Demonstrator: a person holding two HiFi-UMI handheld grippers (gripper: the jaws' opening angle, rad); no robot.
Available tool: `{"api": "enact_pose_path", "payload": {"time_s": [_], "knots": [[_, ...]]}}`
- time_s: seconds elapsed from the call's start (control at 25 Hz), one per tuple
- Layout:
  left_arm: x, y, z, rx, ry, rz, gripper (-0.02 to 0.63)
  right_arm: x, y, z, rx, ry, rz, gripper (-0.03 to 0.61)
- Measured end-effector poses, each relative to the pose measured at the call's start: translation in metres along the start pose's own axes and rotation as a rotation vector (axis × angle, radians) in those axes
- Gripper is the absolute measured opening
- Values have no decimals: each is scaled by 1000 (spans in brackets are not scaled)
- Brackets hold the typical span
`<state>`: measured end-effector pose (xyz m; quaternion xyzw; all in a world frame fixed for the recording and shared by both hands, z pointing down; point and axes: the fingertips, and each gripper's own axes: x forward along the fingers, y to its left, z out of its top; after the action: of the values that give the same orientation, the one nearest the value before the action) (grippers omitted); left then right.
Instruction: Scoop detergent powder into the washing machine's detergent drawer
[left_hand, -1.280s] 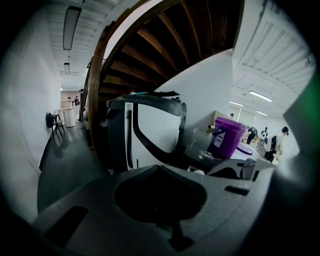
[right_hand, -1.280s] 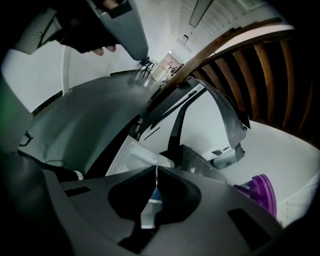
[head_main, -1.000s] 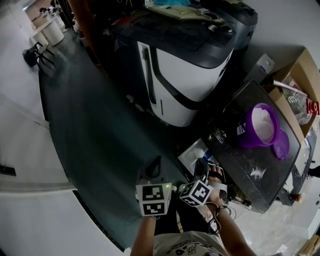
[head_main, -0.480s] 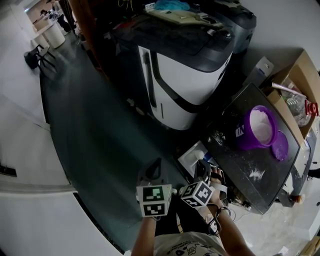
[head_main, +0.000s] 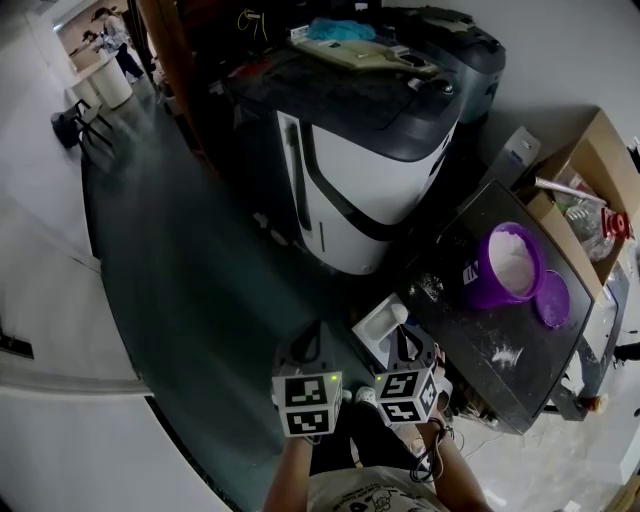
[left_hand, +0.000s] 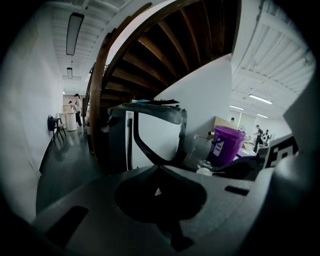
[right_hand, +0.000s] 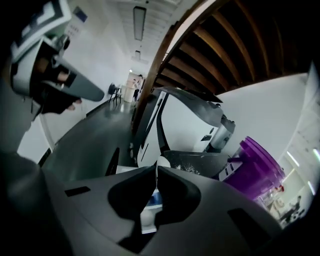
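Note:
The white scoop (right_hand: 162, 162) sticks out past the tips of my right gripper (right_hand: 155, 169), which is shut on its handle. In the head view the right gripper (head_main: 405, 345) holds the scoop (head_main: 398, 314) over the white detergent drawer (head_main: 372, 330), which lies low beside the black table (head_main: 470, 330). The drawer (right_hand: 125, 169) shows white with a blue part under the jaws. A purple bucket (head_main: 508, 265) of white powder stands on the table. My left gripper (head_main: 310, 338) hangs to the left of the drawer, shut (left_hand: 159, 167) with nothing in it.
The white and black washing machine (head_main: 370, 180) stands behind the drawer. A purple lid (head_main: 550, 300) lies beside the bucket, and spilled powder (head_main: 505, 352) dots the table. An open cardboard box (head_main: 590, 170) of clutter sits at the right. Dark floor stretches left.
My right gripper has swung left from the table's edge to above the drawer, carrying the scoop. The left gripper has barely moved.

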<state>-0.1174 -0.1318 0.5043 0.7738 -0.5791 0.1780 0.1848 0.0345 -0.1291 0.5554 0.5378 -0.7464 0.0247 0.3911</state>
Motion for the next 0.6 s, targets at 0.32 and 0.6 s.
{"api": "enact_pose_path", "payload": {"time_s": [0.32, 0.6], "knots": [[-8, -12, 24, 10, -51, -17, 2, -39, -29, 43, 230, -140, -17, 21], [-19, -24, 59, 44, -129, -31, 2, -71, -57, 79, 289, -258, -62, 21]]}}
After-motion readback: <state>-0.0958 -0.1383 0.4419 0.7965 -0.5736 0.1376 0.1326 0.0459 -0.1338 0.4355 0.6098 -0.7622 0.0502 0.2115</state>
